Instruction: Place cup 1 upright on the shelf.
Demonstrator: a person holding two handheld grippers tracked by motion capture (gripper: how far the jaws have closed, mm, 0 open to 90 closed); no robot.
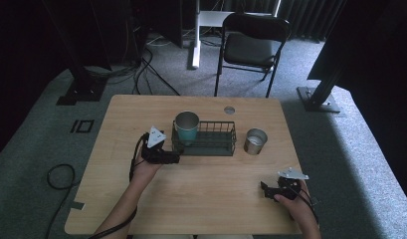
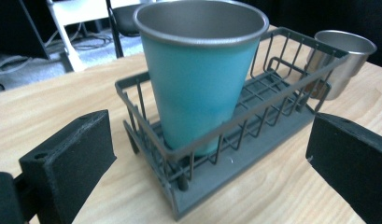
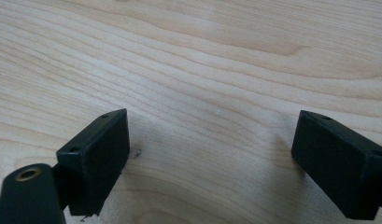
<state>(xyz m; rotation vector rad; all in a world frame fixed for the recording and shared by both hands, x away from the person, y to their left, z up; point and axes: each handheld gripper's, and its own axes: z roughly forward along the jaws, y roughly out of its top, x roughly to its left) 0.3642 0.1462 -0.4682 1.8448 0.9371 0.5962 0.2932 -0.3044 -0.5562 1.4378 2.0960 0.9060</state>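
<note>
The teal cup (image 2: 200, 79) stands upright in the left end of the wire rack (image 2: 254, 135), its steel rim clear above the rack's top wire. Seen along the left gripper (image 2: 212, 154), the cup sits straight ahead between the two jaws but beyond them; the jaws are spread wide, one to each side of the rack's near end, and grasp nothing. From the high view the left gripper (image 1: 172, 158) lies just beside the rack's (image 1: 211, 147) left end, close to the cup (image 1: 186, 127), though I cannot tell whether a jaw touches the wire.

A steel cup (image 1: 254, 141) stands upright on the tabletop (image 1: 201, 194) just right of the rack, apart from it; in the left gripper view the steel cup (image 2: 343, 63) shows behind the rack's far end.

The right gripper (image 1: 268, 191) hangs low over the near right part of the tabletop, well apart from both cups and the rack. Its own view looks down on bare wood (image 3: 202, 60) between its jaws, which are released and wide apart, with nothing in them.
</note>
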